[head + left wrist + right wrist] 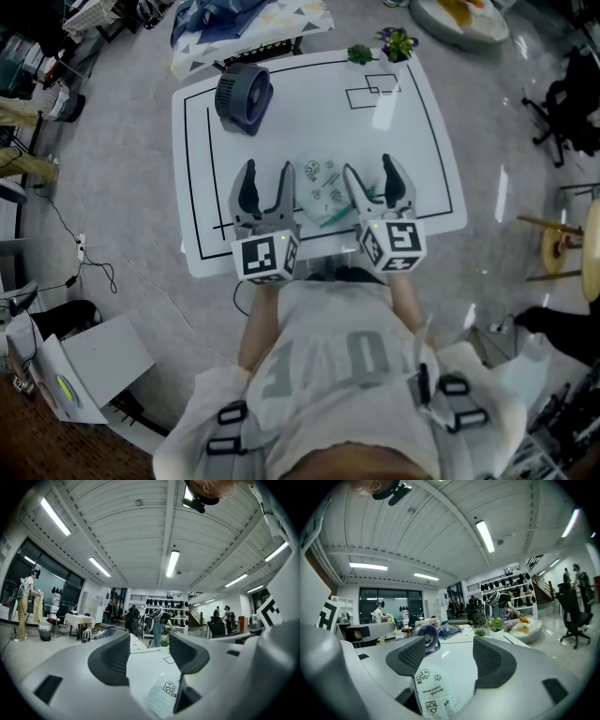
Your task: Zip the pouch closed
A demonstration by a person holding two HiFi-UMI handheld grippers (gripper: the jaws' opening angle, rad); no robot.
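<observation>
Head view: pouch (pixel 323 192) lies flat on the white table (pixel 422 112), near edge, between both grippers. Left gripper (pixel 267 173) jaws spread, empty. Right gripper (pixel 370 171) jaws spread at the pouch's right edge, not pinching.

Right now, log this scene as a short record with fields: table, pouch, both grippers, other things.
table: white, marked with black lines
pouch: pale, printed, lying flat near the table's front edge
zip: cannot tell whether it is closed
left gripper: jaws apart, empty, just left of the pouch
right gripper: jaws apart, nothing clamped, over the pouch's right edge
other things: fan at the far left corner; flowering plant and green plant at the far edge
</observation>
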